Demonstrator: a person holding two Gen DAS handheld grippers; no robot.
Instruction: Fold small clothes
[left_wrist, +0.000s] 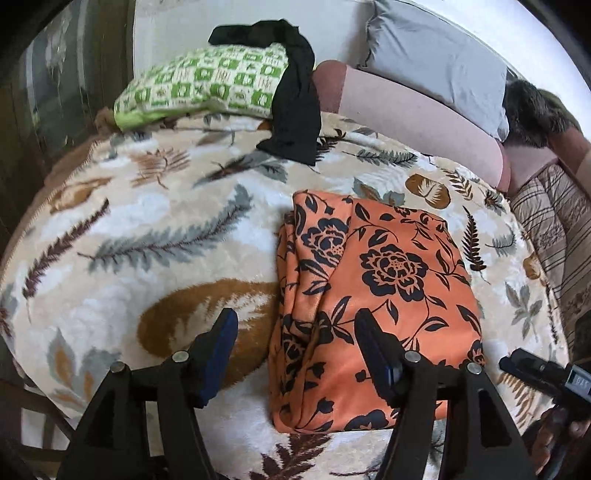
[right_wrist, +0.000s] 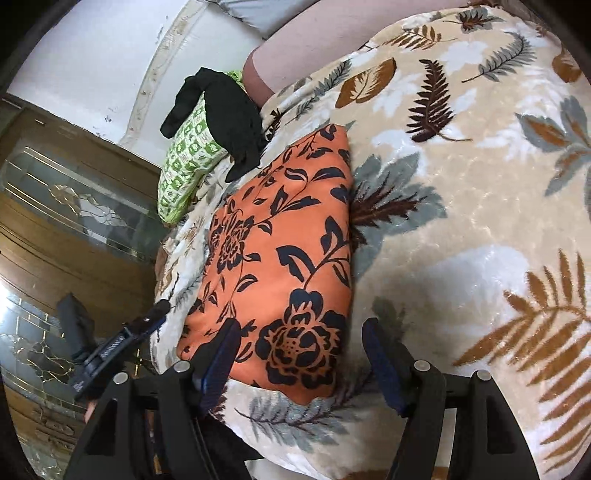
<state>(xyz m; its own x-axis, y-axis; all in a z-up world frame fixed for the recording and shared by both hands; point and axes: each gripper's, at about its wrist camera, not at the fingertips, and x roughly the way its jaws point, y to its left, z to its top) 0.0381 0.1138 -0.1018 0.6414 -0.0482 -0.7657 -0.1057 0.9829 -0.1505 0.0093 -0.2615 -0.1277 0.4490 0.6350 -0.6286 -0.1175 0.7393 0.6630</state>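
A plush leaf-print blanket (left_wrist: 155, 206) fills the scene, thick and fuzzy. On it, near the front edge, lies the orange floral garment (left_wrist: 380, 295), folded into a neat rectangular packet. It looks thin, soft and light, probably a bit slick, so a pinch at a folded edge or corner should suit best. Behind it, a limp black garment (left_wrist: 295, 96) drapes over a green checked cushion (left_wrist: 207, 85). Left gripper (left_wrist: 295, 328) and right gripper (right_wrist: 301, 339) hang just above the packet, jaws apart, holding nothing.
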